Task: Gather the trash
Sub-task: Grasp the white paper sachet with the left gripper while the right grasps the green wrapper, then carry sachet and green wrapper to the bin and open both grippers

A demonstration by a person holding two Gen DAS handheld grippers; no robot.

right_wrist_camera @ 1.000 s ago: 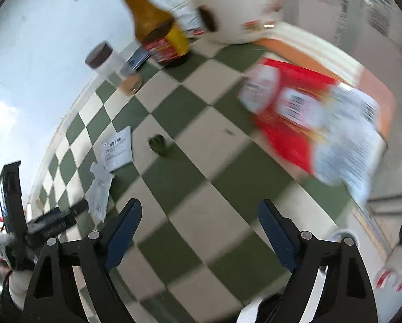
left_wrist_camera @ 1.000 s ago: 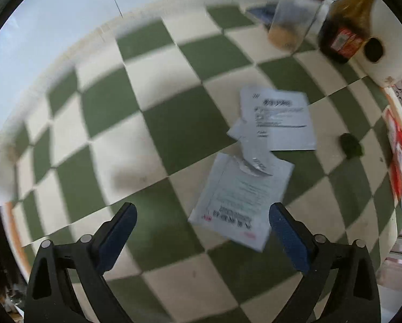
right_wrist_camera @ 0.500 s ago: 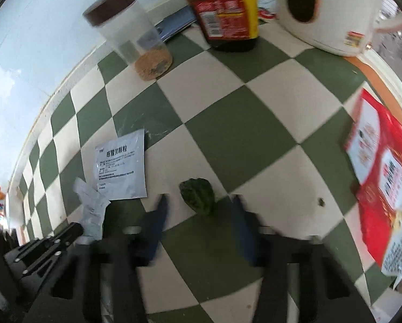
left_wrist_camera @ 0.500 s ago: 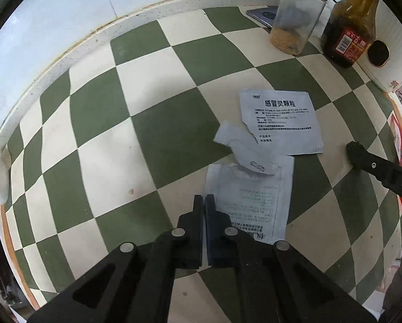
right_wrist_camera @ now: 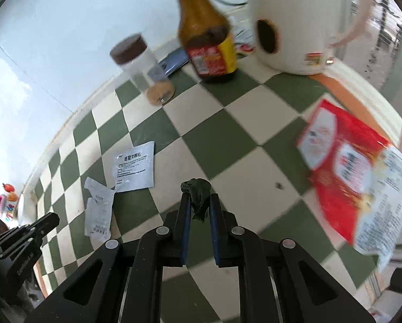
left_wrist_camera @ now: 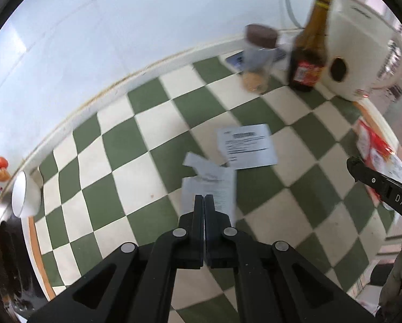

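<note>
A desk (left_wrist_camera: pixel 152 145) covered in green-and-cream checks runs up to a pale wall, with a lidded jar (right_wrist_camera: pixel 144 70), a brown sauce bottle (right_wrist_camera: pixel 209 40) and a white appliance (right_wrist_camera: pixel 295 21) standing along the back.

The trash is light stuff. The right tongs (right_wrist_camera: pixel 198 204) are closing on a dark green crumpled scrap (right_wrist_camera: pixel 198 193), which sits between the blue pads — soft and squashy, it should give under a pinch across its bulk. The left tongs (left_wrist_camera: pixel 204 202) are pressed fully together at the near edge of a torn white packet (left_wrist_camera: pixel 211 188); whether that edge is caught between them cannot be told. A flat printed sachet (left_wrist_camera: pixel 246 145) lies just beyond, touching a torn strip (left_wrist_camera: pixel 201 164). Both are thin, limp and probably slick, best taken by a lifted corner or edge. A red snack bag (right_wrist_camera: pixel 349 172) lies at the desk's right edge — crinkly and light, easiest held at a fold.
</note>
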